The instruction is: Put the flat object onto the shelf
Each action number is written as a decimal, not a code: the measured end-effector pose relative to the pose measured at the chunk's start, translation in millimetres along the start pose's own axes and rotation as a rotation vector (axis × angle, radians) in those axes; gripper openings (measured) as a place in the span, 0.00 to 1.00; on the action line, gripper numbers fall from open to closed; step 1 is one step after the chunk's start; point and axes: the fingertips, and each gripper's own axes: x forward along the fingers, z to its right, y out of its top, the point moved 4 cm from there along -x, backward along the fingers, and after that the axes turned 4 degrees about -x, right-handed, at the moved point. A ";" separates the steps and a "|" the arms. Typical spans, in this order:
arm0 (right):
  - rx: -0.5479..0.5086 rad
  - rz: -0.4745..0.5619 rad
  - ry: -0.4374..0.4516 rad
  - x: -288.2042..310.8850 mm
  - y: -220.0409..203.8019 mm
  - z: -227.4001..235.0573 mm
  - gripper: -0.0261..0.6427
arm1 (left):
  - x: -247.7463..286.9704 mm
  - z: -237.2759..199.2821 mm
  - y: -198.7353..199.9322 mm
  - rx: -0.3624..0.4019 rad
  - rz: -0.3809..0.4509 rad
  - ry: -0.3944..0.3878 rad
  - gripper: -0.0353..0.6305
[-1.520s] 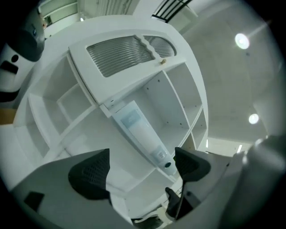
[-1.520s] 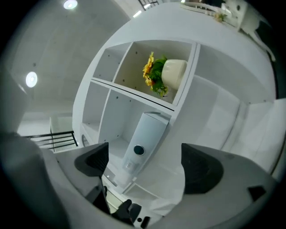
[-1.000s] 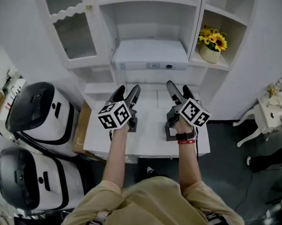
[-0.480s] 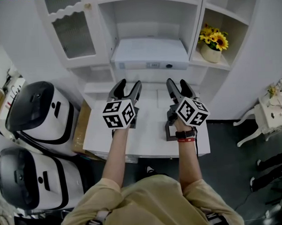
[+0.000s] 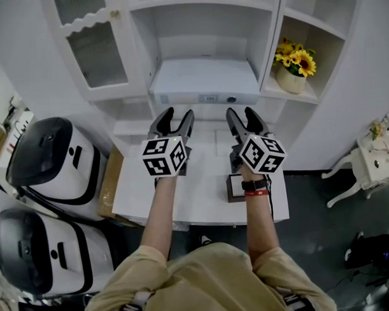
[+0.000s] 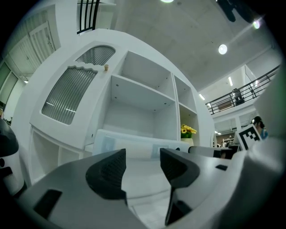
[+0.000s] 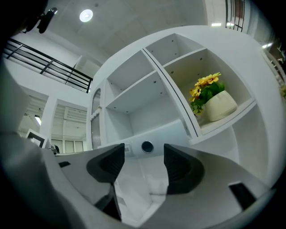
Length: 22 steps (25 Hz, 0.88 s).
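The flat object [image 5: 204,81] is a wide white slab with a round button on its front edge. It lies on the middle shelf of the white cabinet [image 5: 140,51], and shows ahead in the left gripper view [image 6: 134,145] and the right gripper view [image 7: 156,136]. My left gripper [image 5: 177,115] and right gripper [image 5: 241,113] hover side by side over the white table [image 5: 202,202], just short of the slab and apart from it. Both have just been closing their jaws partway; they stand open with nothing between the pads [image 6: 109,172] [image 7: 107,163].
A small dark block [image 5: 237,185] stands on the table under my right wrist. A pot of yellow flowers [image 5: 292,68] fills the right shelf niche. Two white-and-black machines [image 5: 48,157] and a cardboard box [image 5: 112,180] sit left of the table; a white chair [image 5: 366,158] stands at the right.
Both grippers have risen and moved a little toward the cabinet, rolling slightly. Their jaws have narrowed. The dark block now shows clear behind the right hand.
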 end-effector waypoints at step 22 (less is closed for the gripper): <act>-0.010 0.021 0.009 62.9 3.5 28.8 0.45 | 71.6 -26.9 5.3 0.017 -0.005 0.001 0.43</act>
